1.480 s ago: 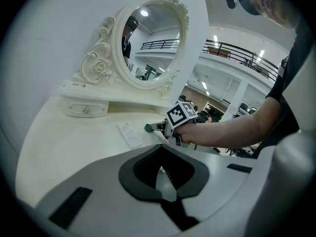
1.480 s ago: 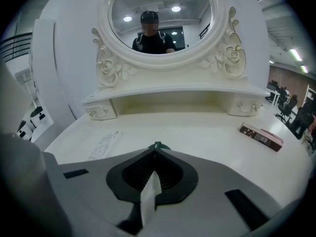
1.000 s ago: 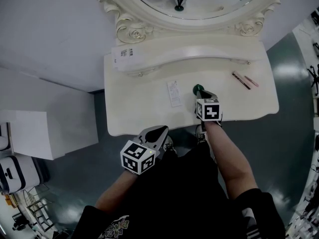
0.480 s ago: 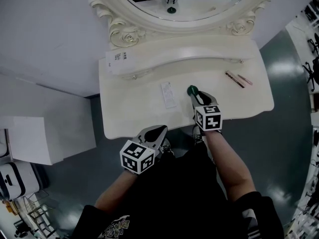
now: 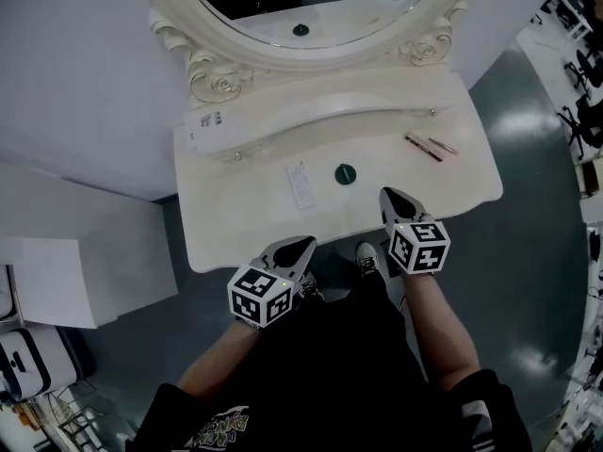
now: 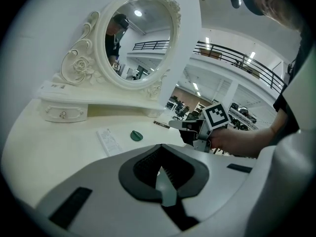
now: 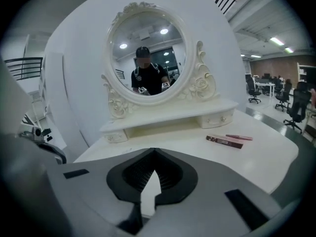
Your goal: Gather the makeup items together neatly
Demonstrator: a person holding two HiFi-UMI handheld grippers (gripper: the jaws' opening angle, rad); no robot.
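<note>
Lower centre of the head view, nearest: left gripper [image 5: 300, 246], jaws pressed together with nothing between them, tip at the front edge of the cream table [image 5: 236, 224], touching none of the makeup.

Just right of it and a little further up the frame: right gripper [image 5: 387, 196], jaws just now closing and brought fully together, empty, held over the front part of the table, clear of every item.

Further in, at the table's middle: round green compact [image 5: 346, 172], lying flat, up and left of the right gripper's tip and apart from it. Just left of the compact, near but not touching: flat white packet [image 5: 301, 185], long side running front to back.

Toward the upper right of the table, well apart from the compact: dark makeup stick [image 5: 421, 147] and pink makeup stick [image 5: 442, 146], lying close side by side at a slant.

Behind these: raised shelf [image 5: 320, 111] with a small drawer at each end, left drawer [image 5: 237, 155] and right drawer [image 5: 432, 112], both shut, contents hidden. White label [image 5: 204, 123] on the shelf's left end.

Farthest, along the top of the frame: oval mirror [image 5: 311, 8] in a carved cream frame.
</note>
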